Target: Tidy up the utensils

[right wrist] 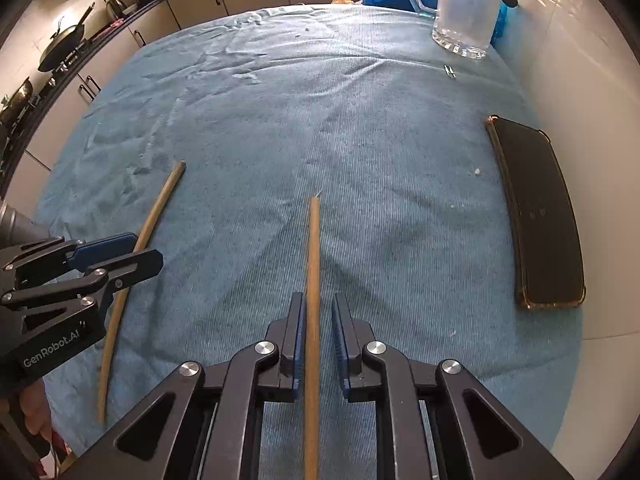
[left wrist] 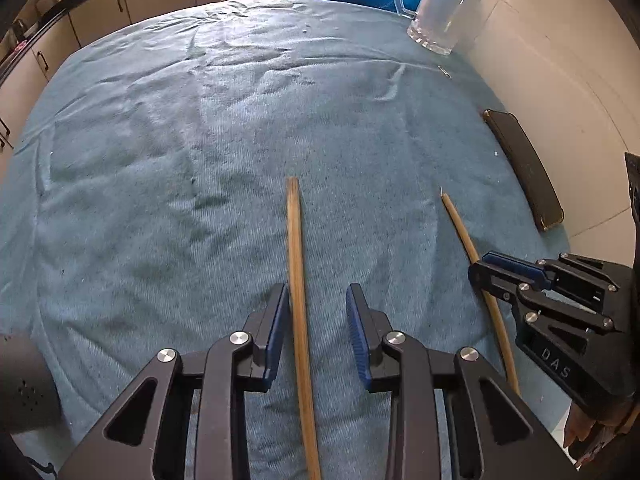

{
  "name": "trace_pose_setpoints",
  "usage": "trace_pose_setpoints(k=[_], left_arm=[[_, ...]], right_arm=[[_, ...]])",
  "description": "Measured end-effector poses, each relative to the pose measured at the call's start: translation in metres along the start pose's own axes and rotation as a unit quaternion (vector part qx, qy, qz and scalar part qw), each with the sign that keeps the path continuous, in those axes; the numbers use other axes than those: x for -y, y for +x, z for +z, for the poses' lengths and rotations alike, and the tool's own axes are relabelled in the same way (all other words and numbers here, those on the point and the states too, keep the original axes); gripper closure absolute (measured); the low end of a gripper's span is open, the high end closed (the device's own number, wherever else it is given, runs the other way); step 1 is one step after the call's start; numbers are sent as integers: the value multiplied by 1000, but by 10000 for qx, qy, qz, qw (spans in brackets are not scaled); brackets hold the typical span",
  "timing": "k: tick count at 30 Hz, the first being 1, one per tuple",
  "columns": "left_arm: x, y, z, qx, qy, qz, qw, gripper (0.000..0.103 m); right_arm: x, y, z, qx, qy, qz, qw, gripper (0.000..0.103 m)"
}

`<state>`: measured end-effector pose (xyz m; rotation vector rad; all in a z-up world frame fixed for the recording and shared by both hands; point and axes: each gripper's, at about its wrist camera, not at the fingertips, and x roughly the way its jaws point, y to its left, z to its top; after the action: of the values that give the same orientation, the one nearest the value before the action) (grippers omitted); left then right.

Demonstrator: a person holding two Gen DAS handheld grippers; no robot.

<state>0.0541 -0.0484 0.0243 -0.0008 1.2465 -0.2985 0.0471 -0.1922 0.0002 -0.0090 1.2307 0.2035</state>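
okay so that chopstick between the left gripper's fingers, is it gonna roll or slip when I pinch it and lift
The left chopstick looks thin and smooth, so it may slip or pivot between the left gripper's open pads. It lies on a ribbed blue cloth, which probably curbs rolling. It seems stiff and light; gripped near one end, the far tip may droop.

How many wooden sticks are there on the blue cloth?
2. One long thin wooden chopstick lies between the open fingers of the left tool. The other wooden chopstick lies between the open fingers of the right tool. None seem hidden.
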Motion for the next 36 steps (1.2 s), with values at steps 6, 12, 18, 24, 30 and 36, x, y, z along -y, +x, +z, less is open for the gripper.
trace_pose_setpoints(k=[6, 12, 18, 24, 30, 36], left_arm=[[-5, 0, -3, 151, -134, -11, 9998, 96], [-20, -25, -32, 560, -347, -257, 9975, 96], [-23, -69, -71, 1130, -256, -431, 9923, 96], [-21, -113, -108, 1880, -265, -407, 9810, 96], [-17, -155, -143, 2546, -142, -254, 9666, 96], [-32, -194, -173, 3062, -301, -417, 9506, 96]], right_arm=[[-11, 4, 5, 30, -108, -218, 9997, 95], [-9, -7, -9, 450, 52, 41, 9990, 96], [-18, -46, -34, 1221, 127, 348, 9918, 96], [-31, -79, -57, 1793, 115, 487, 9825, 96], [-54, -111, -76, 2330, 44, 570, 9708, 96], [-80, -144, -86, 2837, -92, 794, 9556, 96]])
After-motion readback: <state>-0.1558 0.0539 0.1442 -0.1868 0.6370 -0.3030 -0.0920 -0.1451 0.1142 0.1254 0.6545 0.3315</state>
